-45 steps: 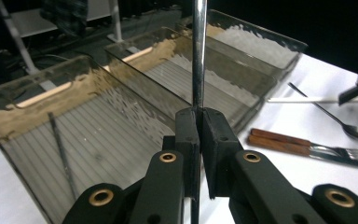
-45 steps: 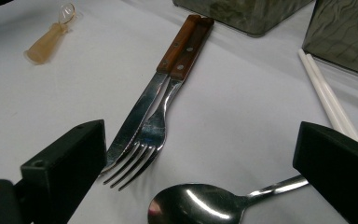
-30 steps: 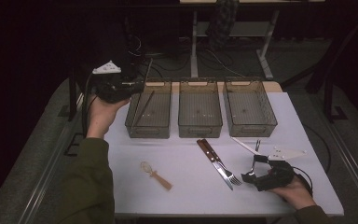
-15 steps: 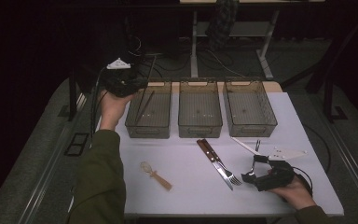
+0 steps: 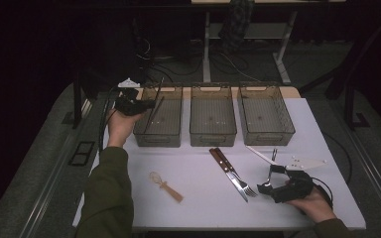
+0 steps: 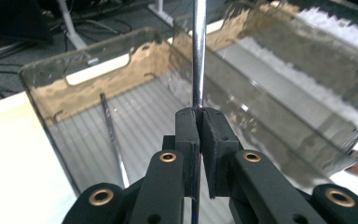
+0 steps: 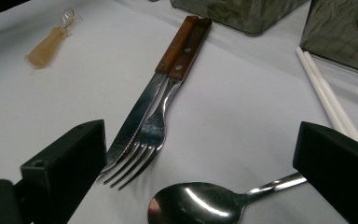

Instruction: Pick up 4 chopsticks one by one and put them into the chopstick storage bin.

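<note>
From up high you get the whole layout: three smoky see-through bins in a row at the back of the white bench, and the left tongs hanging over the near-left corner of the leftmost bin. What that angle hides is the grip itself. The left gripper view makes it plain: the two black pads are clenched tight on a thin dark metal chopstick that sticks straight up out of them, with the bin's ribbed floor right below. That same view shows a second chopstick already lying on the bin floor, leaning toward the wall, which the high view only gives as a faint dark line.

Down at the right, the right tongs sit low on the bench in the person's hand, jaws spread wide and gripping nothing. Its own view shows a steel spoon lying between the jaws, bowl toward the camera, untouched as far as I can tell. Just beyond are a wooden-handled knife and fork side by side, touching, a pair of white chopsticks off to the right, and a small wooden-handled spoon well apart at the left.

No readable labels or writing anywhere that I can make out.
</note>
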A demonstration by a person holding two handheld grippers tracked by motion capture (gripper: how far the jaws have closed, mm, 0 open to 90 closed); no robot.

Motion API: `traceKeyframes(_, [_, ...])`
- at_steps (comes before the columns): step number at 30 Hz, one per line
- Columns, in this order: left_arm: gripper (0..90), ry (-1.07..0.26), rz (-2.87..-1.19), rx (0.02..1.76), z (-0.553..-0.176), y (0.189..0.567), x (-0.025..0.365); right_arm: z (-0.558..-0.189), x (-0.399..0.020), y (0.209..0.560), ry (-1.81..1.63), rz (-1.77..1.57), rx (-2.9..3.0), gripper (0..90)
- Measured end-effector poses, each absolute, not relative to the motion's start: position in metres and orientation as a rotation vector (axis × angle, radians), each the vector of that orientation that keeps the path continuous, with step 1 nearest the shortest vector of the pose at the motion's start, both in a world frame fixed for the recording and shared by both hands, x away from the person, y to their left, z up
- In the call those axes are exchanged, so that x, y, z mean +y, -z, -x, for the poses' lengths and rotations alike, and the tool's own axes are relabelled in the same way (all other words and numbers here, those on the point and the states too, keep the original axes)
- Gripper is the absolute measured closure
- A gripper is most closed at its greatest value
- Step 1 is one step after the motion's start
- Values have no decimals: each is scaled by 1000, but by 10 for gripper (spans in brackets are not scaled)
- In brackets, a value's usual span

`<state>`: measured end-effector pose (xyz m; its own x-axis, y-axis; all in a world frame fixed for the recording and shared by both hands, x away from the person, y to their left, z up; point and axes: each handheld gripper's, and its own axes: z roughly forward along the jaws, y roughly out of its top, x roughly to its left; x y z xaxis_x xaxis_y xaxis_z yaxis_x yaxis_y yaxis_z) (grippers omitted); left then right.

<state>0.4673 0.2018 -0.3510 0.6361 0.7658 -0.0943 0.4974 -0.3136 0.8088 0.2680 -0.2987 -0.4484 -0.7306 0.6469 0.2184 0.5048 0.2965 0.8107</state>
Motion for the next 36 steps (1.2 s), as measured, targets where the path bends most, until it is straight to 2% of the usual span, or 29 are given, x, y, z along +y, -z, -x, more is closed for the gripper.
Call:
traceKeyframes(15, [842, -414, -2003, 1026, -471, 360, 200, -268, -300, 448, -1418, -1080, 2401, 26])
traceKeyframes(16, [822, -417, -1992, 1024, -471, 361, 199, -268, -300, 448, -1419, -1080, 2400, 26])
traceKeyframes(17, [690, -430, -1988, 1031, -471, 361, 199, -268, -300, 448, -1419, -1080, 2400, 26])
traceKeyframes(20, [540, -447, -1965, 1034, -470, 360, 199, -268, -300, 448, -1419, -1080, 2400, 26])
traceKeyframes(28, [428, -402, -1965, 999, -464, 358, 199, -268, -300, 448, -1414, -1080, 2400, 26])
traceKeyframes(36, [369, -370, -1956, 926, -444, 358, 194, -268, -299, 448, -1410, -1077, 2399, 26])
